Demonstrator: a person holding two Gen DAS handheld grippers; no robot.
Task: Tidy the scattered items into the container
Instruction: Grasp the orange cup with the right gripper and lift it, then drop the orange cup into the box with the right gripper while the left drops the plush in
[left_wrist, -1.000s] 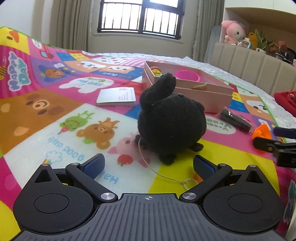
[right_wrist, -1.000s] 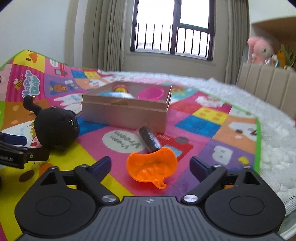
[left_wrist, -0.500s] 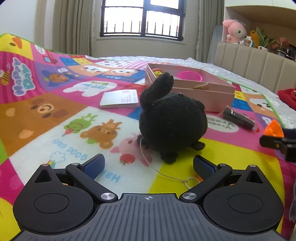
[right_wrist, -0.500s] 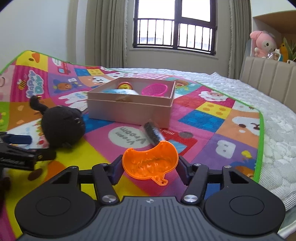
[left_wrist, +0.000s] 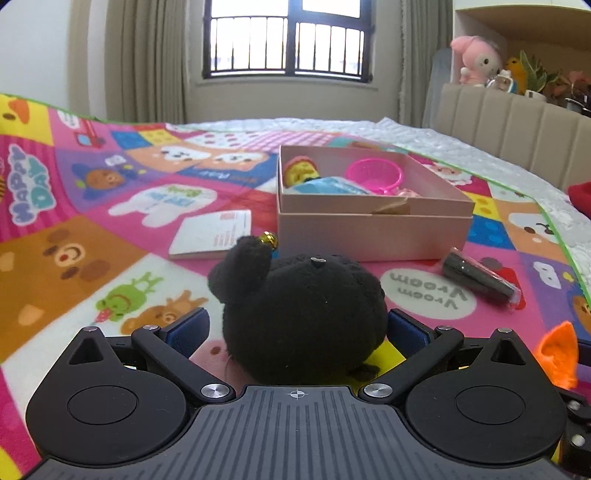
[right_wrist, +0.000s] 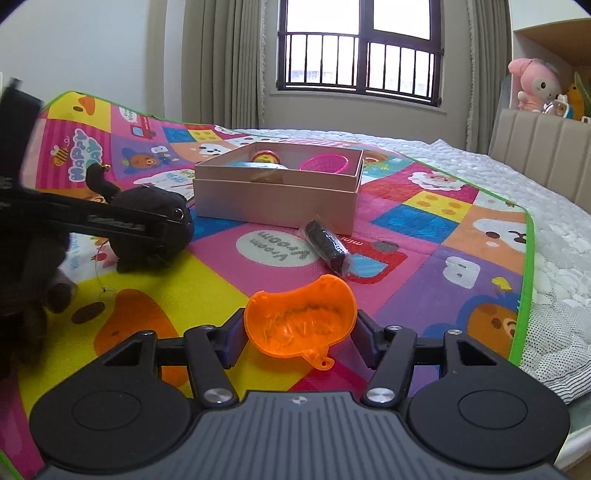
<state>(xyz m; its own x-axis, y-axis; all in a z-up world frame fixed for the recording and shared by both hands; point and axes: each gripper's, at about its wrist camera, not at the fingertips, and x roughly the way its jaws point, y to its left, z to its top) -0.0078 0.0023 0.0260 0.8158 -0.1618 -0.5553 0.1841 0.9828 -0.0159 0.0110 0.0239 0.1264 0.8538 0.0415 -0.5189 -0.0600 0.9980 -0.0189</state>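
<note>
A black plush toy sits on the play mat between the open fingers of my left gripper; the blue pads flank it, with a small gap at the left one. It also shows in the right wrist view. My right gripper is shut on an orange plastic scoop, held above the mat. The pink cardboard box stands beyond, holding a pink basket, a yellow toy and a blue item. The box also shows in the right wrist view.
A dark wrapped cylinder lies on the mat right of the plush, in front of the box. A white booklet lies left of the box. The mat's green edge and a white quilt are to the right. A beige headboard stands behind.
My left gripper moved forward so the plush now sits between its open fingers. My right gripper closed on the orange scoop and lifted it off the mat.
</note>
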